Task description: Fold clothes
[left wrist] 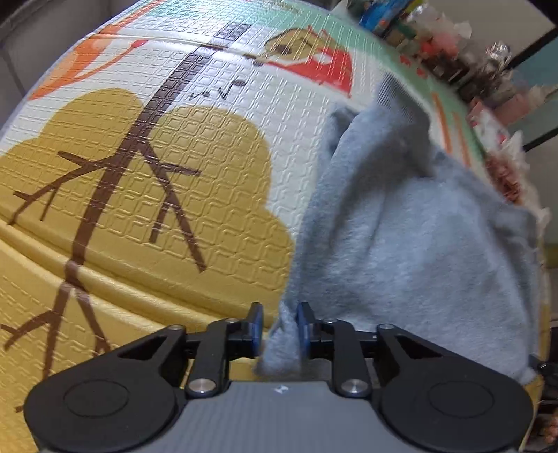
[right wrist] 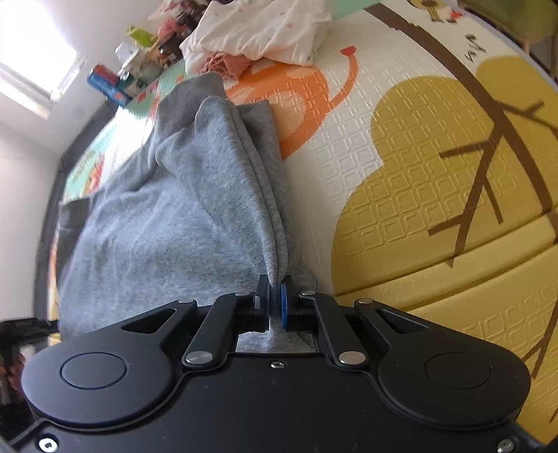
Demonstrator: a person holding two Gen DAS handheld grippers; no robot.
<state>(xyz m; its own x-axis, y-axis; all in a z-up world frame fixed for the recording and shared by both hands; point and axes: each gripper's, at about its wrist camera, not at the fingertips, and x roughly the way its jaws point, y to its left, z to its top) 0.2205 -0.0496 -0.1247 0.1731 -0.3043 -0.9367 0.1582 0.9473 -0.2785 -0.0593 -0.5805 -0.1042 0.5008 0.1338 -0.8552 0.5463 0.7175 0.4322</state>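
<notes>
Play mat [left wrist: 167, 195] w/ tree print underneath. Grey garment [left wrist: 411, 251] lifted off mat. My left tongs [left wrist: 279, 325] part-spread, cloth btwn, only one pad touching. My right tongs [right wrist: 275, 299] pinching hem.

Garment [right wrist: 167, 216] lies on mat [right wrist: 401, 181], one edge running up between right gripper [right wrist: 277, 299] jaws. In left wrist view, garment [left wrist: 401, 244] sits right of bare mat [left wrist: 157, 174], a fold between left gripper [left wrist: 279, 324] jaws. Clothes pile [right wrist: 265, 31] beyond garment, on mat.
</notes>
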